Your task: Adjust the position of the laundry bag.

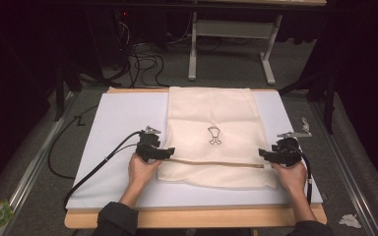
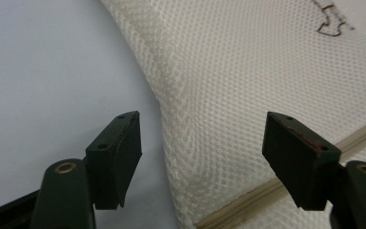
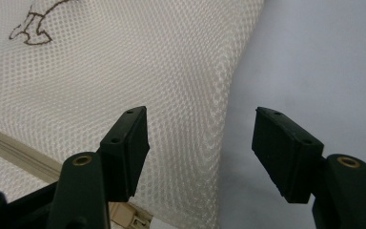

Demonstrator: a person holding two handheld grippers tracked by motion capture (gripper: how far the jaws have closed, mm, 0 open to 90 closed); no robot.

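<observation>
A cream mesh bag [image 1: 211, 125] lies flat on the white mat [image 1: 118, 123], centred and running from the far edge toward the near one. A small dark emblem [image 1: 215, 135] sits mid-bag, and a zip [image 1: 211, 164] crosses it near the near end. The left gripper [image 1: 163, 153] is at the bag's left edge by the zip, its jaws wide apart, straddling that edge with nothing clamped. The right gripper [image 1: 266, 154] is at the right edge by the zip's end, jaws also wide apart over the edge, gripping nothing. Each hand holds its gripper low over the mat.
</observation>
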